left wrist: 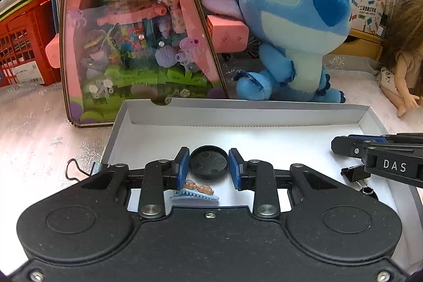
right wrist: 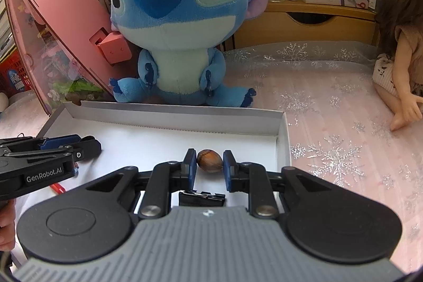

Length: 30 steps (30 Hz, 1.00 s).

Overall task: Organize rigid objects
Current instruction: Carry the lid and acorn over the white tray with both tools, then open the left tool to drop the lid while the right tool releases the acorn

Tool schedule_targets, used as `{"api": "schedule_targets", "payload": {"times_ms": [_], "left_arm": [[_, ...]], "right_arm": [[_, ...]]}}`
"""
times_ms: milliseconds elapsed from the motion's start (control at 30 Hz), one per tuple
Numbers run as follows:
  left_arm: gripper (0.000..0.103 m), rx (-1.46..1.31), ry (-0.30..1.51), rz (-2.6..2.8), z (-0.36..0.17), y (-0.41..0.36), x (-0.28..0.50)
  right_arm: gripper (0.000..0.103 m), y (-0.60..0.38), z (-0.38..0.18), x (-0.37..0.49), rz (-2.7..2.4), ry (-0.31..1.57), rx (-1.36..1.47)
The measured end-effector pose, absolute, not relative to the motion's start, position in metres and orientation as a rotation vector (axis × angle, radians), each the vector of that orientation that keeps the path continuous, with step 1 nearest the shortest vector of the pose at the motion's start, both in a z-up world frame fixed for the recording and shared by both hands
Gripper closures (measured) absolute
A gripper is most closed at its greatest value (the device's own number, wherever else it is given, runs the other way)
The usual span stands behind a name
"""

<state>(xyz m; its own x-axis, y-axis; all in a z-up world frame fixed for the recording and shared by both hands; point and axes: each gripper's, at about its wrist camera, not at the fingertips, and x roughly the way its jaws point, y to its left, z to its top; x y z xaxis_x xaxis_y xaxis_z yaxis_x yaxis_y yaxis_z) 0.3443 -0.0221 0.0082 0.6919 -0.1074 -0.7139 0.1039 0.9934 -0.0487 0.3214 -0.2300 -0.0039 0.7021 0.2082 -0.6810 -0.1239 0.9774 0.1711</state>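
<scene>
doll (right wrist: 396, 57) cut off by right edge, binder clip (right wrist: 201, 198) partly hidden behind right tool body, red pen (right wrist: 56, 187) mostly hidden

A blue Stitch plush (right wrist: 182, 25) with a pale blue belly and lilac inner ears sits behind a white cardboard tray (left wrist: 246, 107). In the tray lie a black round cap (left wrist: 208, 162), a brown hazelnut (right wrist: 209, 163), and a light blue hair clip (left wrist: 195, 193) with orange trim. The pink tablecloth (right wrist: 338, 123) glitters with silver snowflakes. The black grippers carry blue pads (left wrist: 234, 167).
</scene>
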Motion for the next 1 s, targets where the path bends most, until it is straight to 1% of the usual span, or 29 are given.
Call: {"api": "schedule_targets", "payload": {"times_ms": [67,100,133,167,200,233,267,300,367,500,633,800,1000], "left_arm": [[0.07,-0.007,0.799,-0.121,0.009,-0.022,0.343],[0.065,-0.014,0.798,-0.127,0.01,-0.022,0.342],[0.063,-0.024,0.793,-0.14,0.011,-0.022,0.34],[0.057,-0.031,0.786,-0.152,0.012,-0.022,0.338],[0.05,-0.029,0.78,-0.159,0.014,-0.023,0.336],[0.047,-0.019,0.772,-0.159,0.016,-0.024,0.333],[0.04,-0.005,0.76,-0.158,0.017,-0.026,0.33],[0.036,0.01,0.745,-0.157,0.019,-0.026,0.327],[0.032,0.049,0.709,-0.147,0.021,-0.027,0.319],[0.031,0.109,0.687,-0.118,0.021,-0.029,0.307],[0.03,0.11,0.696,-0.106,0.018,-0.024,0.299],[0.03,0.097,0.709,-0.106,0.014,-0.021,0.29],[0.029,0.095,0.665,-0.067,0.013,-0.023,0.279]], "right_arm": [[0.072,-0.231,-0.003,0.321,0.192,0.77,0.129],[0.071,-0.231,-0.003,0.321,0.195,0.767,0.135],[0.066,-0.232,-0.002,0.32,0.196,0.763,0.135],[0.056,-0.232,-0.001,0.319,0.194,0.759,0.133],[0.054,-0.231,0.0,0.318,0.197,0.755,0.131],[0.054,-0.231,0.001,0.315,0.198,0.747,0.131],[0.053,-0.232,0.002,0.313,0.2,0.739,0.132],[0.05,-0.232,0.004,0.31,0.203,0.73,0.135],[0.046,-0.232,0.006,0.304,0.204,0.712,0.138],[0.043,-0.231,0.013,0.291,0.21,0.68,0.12],[0.04,-0.229,0.018,0.275,0.227,0.653,0.115],[0.04,-0.226,0.019,0.259,0.236,0.639,0.098],[0.04,-0.225,0.019,0.246,0.251,0.635,0.087]]}}
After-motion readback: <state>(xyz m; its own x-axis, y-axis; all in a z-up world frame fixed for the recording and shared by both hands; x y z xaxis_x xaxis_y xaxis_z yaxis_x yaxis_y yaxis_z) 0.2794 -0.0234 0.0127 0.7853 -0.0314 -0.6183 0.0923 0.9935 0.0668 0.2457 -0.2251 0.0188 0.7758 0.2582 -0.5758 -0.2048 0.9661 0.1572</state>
